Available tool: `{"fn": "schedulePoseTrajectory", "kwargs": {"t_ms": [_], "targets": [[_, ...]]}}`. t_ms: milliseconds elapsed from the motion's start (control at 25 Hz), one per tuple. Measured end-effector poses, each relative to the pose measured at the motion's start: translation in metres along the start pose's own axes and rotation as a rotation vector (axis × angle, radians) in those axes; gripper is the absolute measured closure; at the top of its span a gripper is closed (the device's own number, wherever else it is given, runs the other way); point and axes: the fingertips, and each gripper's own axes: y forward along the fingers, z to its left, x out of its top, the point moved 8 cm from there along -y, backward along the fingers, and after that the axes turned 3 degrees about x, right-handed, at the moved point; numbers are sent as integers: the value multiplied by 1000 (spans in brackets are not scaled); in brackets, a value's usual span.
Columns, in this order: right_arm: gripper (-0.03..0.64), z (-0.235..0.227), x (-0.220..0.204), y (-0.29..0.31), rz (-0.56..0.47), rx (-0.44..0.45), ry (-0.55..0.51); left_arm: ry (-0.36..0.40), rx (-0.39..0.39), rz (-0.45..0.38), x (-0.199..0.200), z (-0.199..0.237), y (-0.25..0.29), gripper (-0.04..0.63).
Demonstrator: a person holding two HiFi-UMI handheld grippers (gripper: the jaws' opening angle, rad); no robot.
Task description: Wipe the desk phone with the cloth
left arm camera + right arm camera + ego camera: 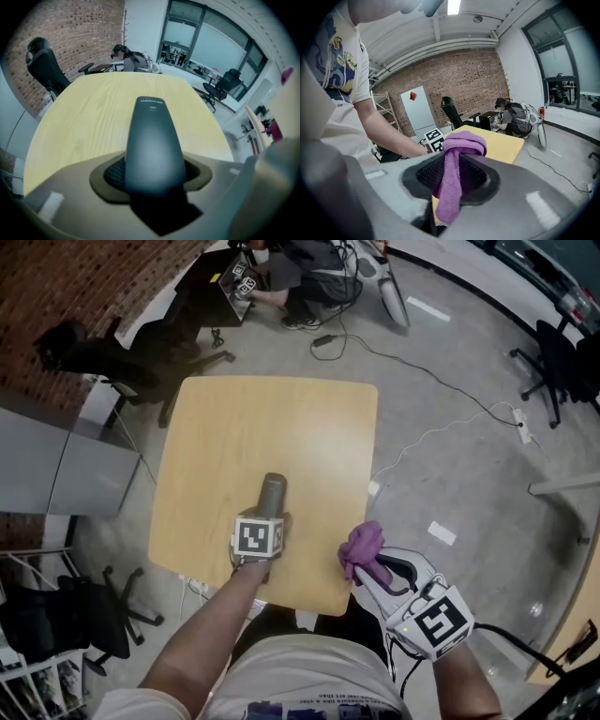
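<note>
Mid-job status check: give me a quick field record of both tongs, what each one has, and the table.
left tongs: shut on the dark handset, held over the table
right tongs: shut on the purple cloth, by the table's near right edge
cloth and handset: apart, not touching
table: pale wood top
phone base: not seen in any view

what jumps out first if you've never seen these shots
The bright purple cloth catches the eye first, pinched in the right gripper at the near right corner of the pale wooden table. Next comes the dark grey phone handset, clamped in the left gripper and pointing out over the table's near half.
</note>
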Motion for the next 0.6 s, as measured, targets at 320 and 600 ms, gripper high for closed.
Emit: {"fn": "schedulePoseTrajectory", "kwargs": {"t_ms": [320,600], "targets": [[523,-3,2,-1,-6,-9,-6,-44,-131,-22,-7,3,-19,308],[523,2,12,8,-40,7,-24,-68,-308,-102,-4,-9,-64,308]]}}
